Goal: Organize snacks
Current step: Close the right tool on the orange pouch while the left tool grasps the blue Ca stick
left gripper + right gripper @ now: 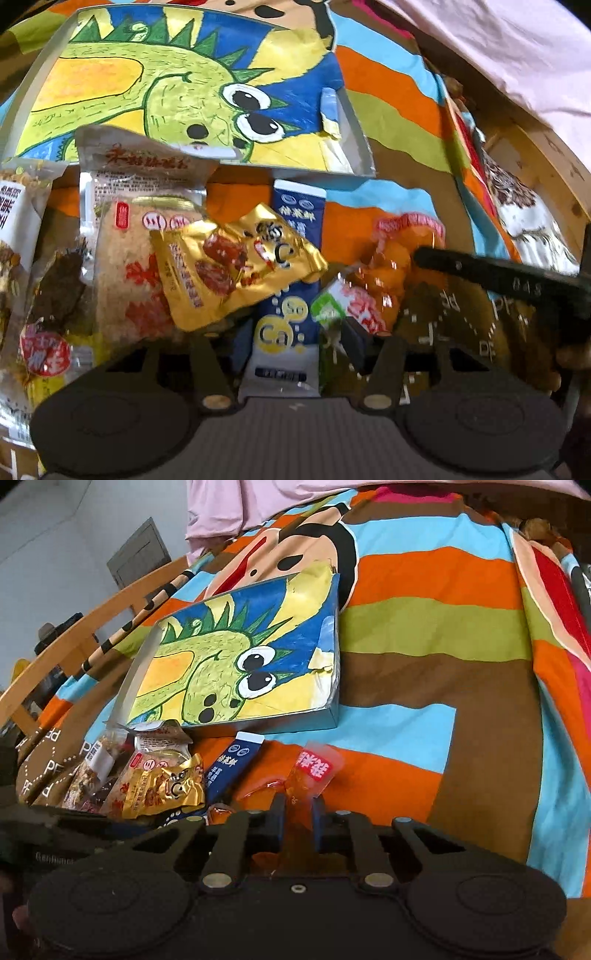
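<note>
A pile of snack packets lies on a striped bedspread in front of a shallow box painted with a green dinosaur (177,92) (240,664). My left gripper (291,347) is open over a blue calcium stick pack (291,295) (236,768); a gold packet (236,266) (166,786) lies beside it on a beige rice-cake pack (129,240). My right gripper (298,808) is shut on an orange clear snack packet with a red label (314,771), which also shows in the left wrist view (391,269).
A brown dotted bag (461,332) (40,771) lies by the pile. More packets (22,229) sit at the left. A wooden bed rail (92,624) runs along the far side. A pink cloth (277,506) lies at the head.
</note>
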{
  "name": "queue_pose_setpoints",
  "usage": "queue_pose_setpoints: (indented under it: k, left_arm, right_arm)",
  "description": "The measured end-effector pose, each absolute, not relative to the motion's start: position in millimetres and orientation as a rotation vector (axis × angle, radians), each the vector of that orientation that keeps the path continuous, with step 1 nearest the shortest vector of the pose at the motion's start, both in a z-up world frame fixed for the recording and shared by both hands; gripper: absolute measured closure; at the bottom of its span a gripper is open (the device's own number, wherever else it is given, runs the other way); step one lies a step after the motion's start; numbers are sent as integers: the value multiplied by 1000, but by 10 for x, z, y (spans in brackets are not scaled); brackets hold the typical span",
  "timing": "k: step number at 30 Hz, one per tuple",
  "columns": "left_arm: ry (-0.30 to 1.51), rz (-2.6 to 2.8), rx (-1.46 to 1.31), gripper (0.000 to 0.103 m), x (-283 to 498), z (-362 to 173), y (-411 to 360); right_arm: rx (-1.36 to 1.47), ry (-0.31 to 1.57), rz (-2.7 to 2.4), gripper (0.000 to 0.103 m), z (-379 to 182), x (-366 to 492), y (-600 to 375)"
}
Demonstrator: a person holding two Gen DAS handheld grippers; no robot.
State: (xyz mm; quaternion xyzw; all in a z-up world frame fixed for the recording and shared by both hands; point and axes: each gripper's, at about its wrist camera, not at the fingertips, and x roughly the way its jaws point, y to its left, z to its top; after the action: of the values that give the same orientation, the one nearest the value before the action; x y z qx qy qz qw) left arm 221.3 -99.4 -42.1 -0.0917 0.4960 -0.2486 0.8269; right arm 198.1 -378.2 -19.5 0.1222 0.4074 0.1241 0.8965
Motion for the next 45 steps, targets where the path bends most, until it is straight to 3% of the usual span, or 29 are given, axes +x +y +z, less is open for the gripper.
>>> queue_pose_setpoints:
  k: [2,5,12,14,26,34,45]
  left_arm:
    - [1049,-503,-193,45,2268,-406,-1050]
    - [1033,-483,-166,44,2332,-403,-1138]
    - [1040,-456,-196,49,2432,-476,-1102]
    - [1048,-453,-196,49,2463,-478,-1115]
    - [1071,-446,-190,70,2205,-427,-1025]
    - [1112,-475,-182,70,1780,-412,-861]
    - [1145,-478,-115,56,1817,-431,-1019]
  right_arm:
    - [277,859,263,81,-260,1993,-3788]
    - [325,876,282,68,-325,1992,-3796]
    - [520,854,321,62,-543,2003,-3797]
    - [578,860,341,53,-628,2026,-3782]
    - [374,854,345,59,-398,1876,-3505]
    - [293,921,387,59,-292,1547,-3349]
    - [231,972,363,58,-223,1263,-3429]
